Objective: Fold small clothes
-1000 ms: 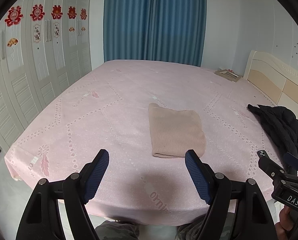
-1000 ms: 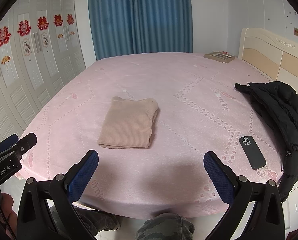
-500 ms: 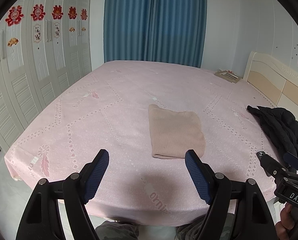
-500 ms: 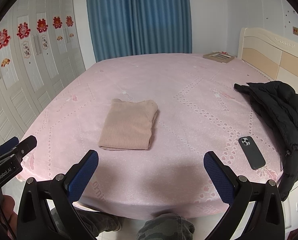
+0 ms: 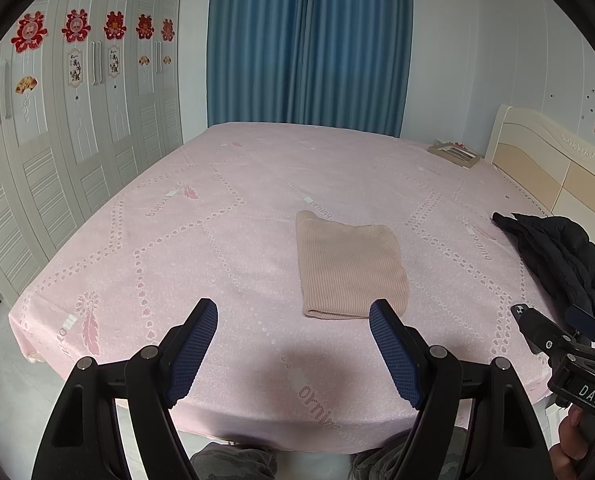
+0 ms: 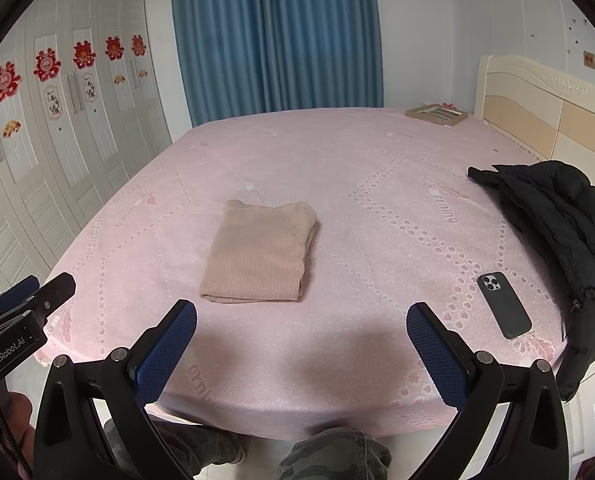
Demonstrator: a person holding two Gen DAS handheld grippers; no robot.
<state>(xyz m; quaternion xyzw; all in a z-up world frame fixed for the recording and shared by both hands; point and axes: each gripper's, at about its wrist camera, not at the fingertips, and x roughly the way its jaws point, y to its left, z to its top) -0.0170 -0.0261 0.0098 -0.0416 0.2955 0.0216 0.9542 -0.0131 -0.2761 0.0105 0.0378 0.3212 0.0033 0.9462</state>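
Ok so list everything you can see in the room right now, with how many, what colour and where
folded garment: one, beige ribbed knit, near middle of the bed, untouched
bed sheet: one, pink with feather print, covers the whole bed
jacket: one, black padded, right edge of the bed, hanging partly over the side
phone: one, dark, face down, near right corner of the bed beside the jacket
picture frame: one, light wood, far right corner of the bed
headboard: one, cream and tan, right side
curtains: blue, drawn, far wall
wardrobe: white, red paper decorations, left wall
person's legs: camouflage trousers, at the near edge of the bed
left gripper: blue-padded fingers open, empty
right gripper: blue-padded fingers open, empty
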